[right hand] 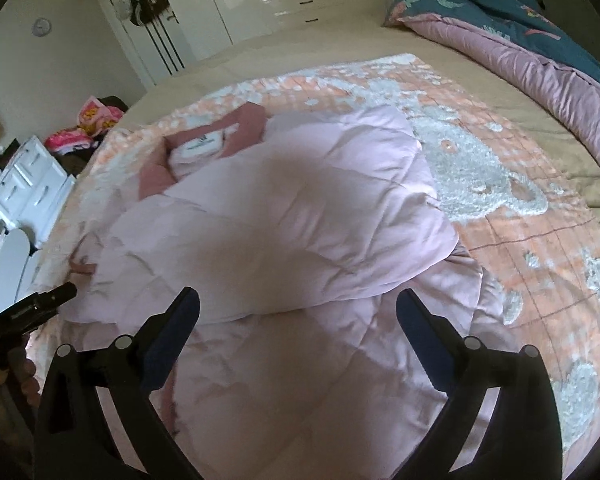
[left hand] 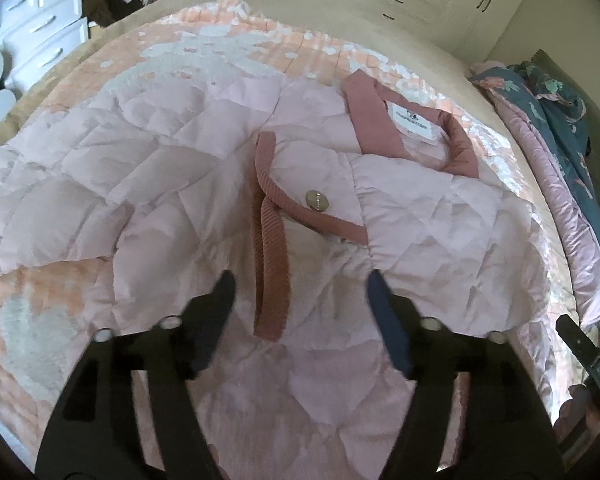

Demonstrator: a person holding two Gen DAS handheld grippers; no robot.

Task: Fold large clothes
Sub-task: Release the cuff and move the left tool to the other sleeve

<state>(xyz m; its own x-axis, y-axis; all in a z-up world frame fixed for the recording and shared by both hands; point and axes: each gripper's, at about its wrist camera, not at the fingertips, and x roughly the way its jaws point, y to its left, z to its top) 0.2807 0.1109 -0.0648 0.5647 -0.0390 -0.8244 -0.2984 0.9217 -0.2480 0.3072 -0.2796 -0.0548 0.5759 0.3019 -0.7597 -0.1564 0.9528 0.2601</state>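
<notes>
Pink quilted jacket (left hand: pixel 228 168) sprawled on the bed (right hand: pixel 540 240), collar (left hand: pixel 380 120) at 1 o'clock; left gripper (left hand: pixel 300 292) and right gripper (right hand: pixel 298 308) jaws apart, gripping nothing.

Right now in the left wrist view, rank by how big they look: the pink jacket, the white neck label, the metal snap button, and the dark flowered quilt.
1. pink jacket
2. dark flowered quilt
3. white neck label
4. metal snap button

The quilt lies farther away at the frame's edge, so it probably looks smaller than it really is.
</notes>
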